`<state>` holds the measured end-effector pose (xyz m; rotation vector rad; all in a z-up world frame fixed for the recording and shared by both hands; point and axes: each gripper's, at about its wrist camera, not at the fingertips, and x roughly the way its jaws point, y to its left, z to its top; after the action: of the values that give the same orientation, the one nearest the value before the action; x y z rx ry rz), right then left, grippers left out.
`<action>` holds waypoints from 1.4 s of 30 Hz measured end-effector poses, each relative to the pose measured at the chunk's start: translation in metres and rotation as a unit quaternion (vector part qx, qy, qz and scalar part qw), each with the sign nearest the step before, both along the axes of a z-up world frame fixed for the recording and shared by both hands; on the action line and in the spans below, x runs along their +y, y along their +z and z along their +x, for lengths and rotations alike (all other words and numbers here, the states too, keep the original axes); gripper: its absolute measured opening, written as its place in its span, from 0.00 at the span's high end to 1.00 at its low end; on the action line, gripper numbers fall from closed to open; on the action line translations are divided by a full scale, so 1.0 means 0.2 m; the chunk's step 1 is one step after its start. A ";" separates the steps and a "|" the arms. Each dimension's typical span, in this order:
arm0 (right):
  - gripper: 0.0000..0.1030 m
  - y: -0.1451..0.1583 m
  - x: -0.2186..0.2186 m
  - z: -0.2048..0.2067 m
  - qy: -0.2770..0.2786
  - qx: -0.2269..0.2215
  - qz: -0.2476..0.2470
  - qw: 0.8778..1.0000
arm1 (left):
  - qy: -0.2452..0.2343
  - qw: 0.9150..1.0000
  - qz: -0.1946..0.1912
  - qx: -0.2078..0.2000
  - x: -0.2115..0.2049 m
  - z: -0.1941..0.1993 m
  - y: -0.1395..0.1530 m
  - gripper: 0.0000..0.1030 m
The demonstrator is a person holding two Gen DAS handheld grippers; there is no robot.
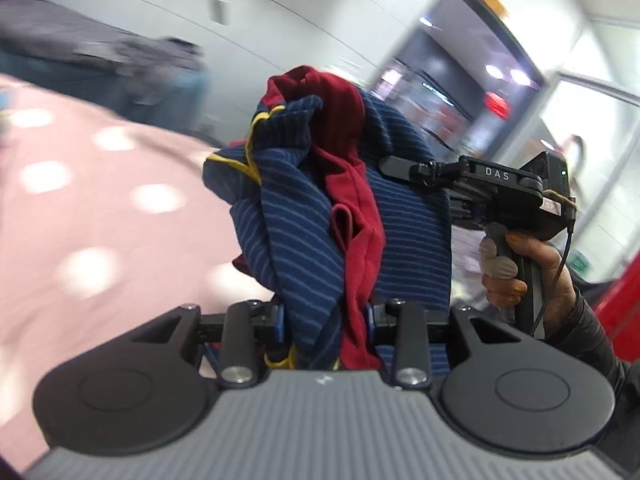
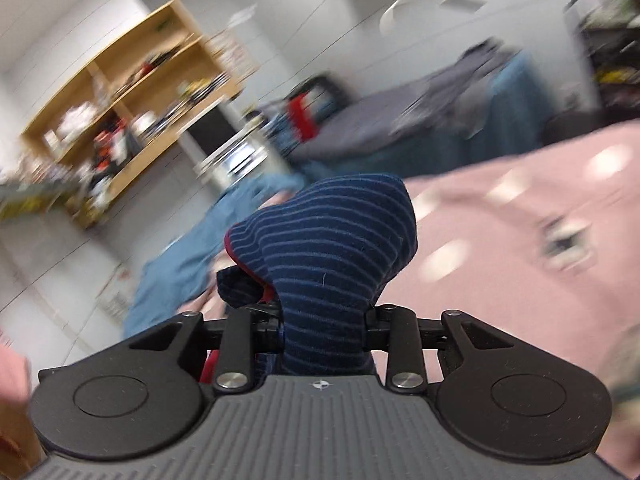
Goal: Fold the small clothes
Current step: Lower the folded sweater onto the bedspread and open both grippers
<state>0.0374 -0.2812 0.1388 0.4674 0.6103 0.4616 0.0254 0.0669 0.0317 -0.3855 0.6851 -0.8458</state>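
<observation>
With both grippers, left gripper (image 1: 326, 320) and right gripper (image 2: 322, 326), pinching the bunched navy-striped, red-lined knit garment (image 1: 332, 200) at 12 o'clock, I see folding unstarted.

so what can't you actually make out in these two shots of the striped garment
- Garment's type and full shape: the navy striped garment with red lining is bunched in both views, its lower part behind the claw bodies.
- Left claw pads: left wrist view, wrapped in fabric.
- Right claw pads: right wrist view, buried the same way.
- Shelf contents: right wrist view, motion blur.
- Dark patch on the pink spotted cover: right wrist view, blurred.
</observation>
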 end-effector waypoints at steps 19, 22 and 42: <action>0.02 -0.38 -1.20 0.18 -0.204 0.158 -0.096 0.961 | -0.098 0.987 0.111 0.064 -1.43 0.39 -0.11 0.44; 0.00 -0.33 -1.19 0.08 -0.228 0.102 -0.122 0.961 | -0.082 0.987 0.125 0.063 -1.34 0.38 -0.11 0.35; 0.61 -0.41 -0.84 -0.16 -0.142 0.031 -0.316 0.938 | -0.175 0.955 0.193 -0.142 -1.66 0.05 -0.01 0.40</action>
<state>0.0055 -0.4493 0.0561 -0.0486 0.7002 -0.0380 0.0352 -0.2648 0.0302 0.2176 0.6388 -1.0507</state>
